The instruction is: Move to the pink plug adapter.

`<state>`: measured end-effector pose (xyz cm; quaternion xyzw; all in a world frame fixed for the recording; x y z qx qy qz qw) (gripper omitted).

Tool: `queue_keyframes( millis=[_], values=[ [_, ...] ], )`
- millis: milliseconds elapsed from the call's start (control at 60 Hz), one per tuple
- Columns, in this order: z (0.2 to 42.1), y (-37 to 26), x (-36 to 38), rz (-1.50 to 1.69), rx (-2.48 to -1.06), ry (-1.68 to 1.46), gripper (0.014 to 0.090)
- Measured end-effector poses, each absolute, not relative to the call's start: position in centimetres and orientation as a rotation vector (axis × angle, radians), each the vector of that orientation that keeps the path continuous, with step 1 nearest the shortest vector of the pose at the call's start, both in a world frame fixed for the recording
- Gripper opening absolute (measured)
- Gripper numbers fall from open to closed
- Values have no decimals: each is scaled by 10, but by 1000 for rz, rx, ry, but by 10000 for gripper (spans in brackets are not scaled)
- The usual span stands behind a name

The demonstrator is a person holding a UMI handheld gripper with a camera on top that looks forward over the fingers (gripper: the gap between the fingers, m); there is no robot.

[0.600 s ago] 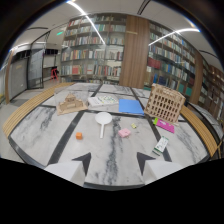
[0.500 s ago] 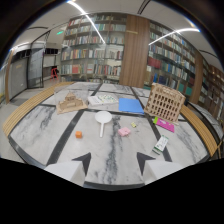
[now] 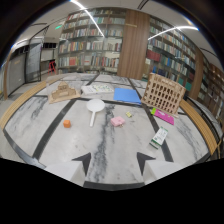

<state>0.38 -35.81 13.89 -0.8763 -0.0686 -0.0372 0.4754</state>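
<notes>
Gripper [image 3: 112, 164] is open with nothing between its fingers, hovering over the near edge of the marble desk [image 3: 100, 150]. A green-and-white card [image 3: 159, 137] lies just ahead to the right. The pink adapter [image 3: 117, 121] sits beyond the fingers, about mid-desk, with a white paddle [image 3: 94, 107] just left of it and an orange cube [image 3: 66, 123] further left. Farther back there's a blue folder [image 3: 127, 95] and a wooden rack [image 3: 163, 94] on the right, bookshelves [image 3: 92, 45] behind.
</notes>
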Motion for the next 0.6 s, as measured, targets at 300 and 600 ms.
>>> queue_keyframes(
  millis=[300,600],
  values=[
    [94,-266,44,-130,-2161,-178,861],
    [53,-156,55,-126,-2168,-194,863]
  ],
)
